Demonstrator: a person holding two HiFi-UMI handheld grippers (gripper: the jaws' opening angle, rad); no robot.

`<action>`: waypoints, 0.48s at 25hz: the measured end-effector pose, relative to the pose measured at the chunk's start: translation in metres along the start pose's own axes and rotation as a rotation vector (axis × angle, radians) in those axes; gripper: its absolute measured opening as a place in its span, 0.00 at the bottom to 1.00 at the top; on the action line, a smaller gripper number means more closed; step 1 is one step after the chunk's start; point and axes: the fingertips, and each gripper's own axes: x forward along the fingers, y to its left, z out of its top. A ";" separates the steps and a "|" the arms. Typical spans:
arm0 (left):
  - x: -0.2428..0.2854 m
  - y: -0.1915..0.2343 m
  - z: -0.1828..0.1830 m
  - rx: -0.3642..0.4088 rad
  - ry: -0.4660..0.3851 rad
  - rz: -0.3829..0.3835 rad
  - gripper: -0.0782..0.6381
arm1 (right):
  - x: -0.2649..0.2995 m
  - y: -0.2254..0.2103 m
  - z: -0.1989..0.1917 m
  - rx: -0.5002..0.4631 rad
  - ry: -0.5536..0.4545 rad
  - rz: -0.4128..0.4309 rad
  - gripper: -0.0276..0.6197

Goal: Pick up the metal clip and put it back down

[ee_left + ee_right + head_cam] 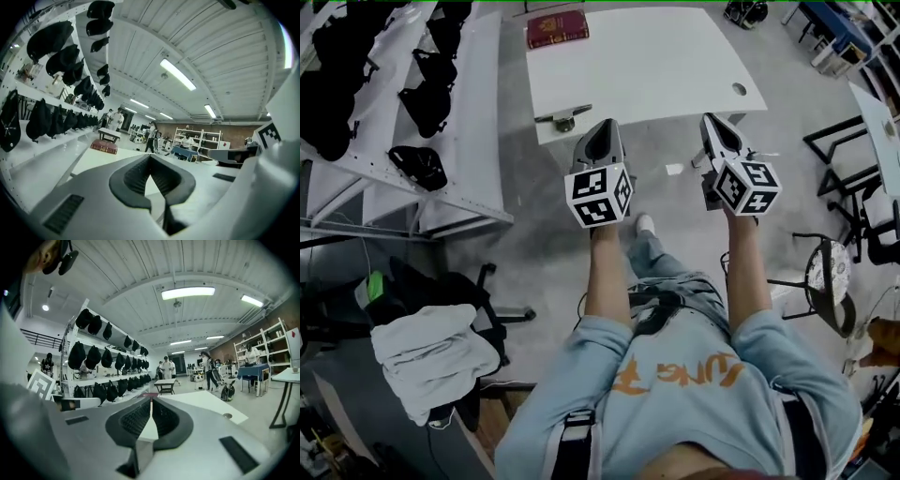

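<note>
Closest to the head camera is my light-blue sweatshirt (675, 394); its orange lettering (675, 375) runs upside down from here and I cannot read it with any confidence. Beyond my forearms, the left gripper (606, 126) and the right gripper (711, 120) are held side by side over the floor, just short of the white table (656, 56). Each carries a cube of black-and-white square markers, patterns only, no words. The metal clip (563, 117) lies on the table's near left corner, just ahead of the left gripper and apart from it. A red book (557, 28) sits at the far left edge; its gilt print is too small to read.

Along the left gripper's own view, the ribbed pads (136, 174) meet at their tips with nothing caught between them. The book shows across the tabletop, its spine lettering a blur; the clip is out of sight behind the gripper's body.

Along the right gripper's view, the jaws are likewise together and empty, pointing down the table past a small round hole (227, 416) in its top. No legible signs show in the room beyond.

Judging by this, neither gripper holds the clip and it rests on the table, so the lift and the set-down both look still ahead.
</note>
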 end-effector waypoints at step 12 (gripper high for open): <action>0.112 0.026 -0.049 0.010 0.196 0.082 0.14 | 0.116 -0.066 -0.042 0.114 0.104 0.068 0.09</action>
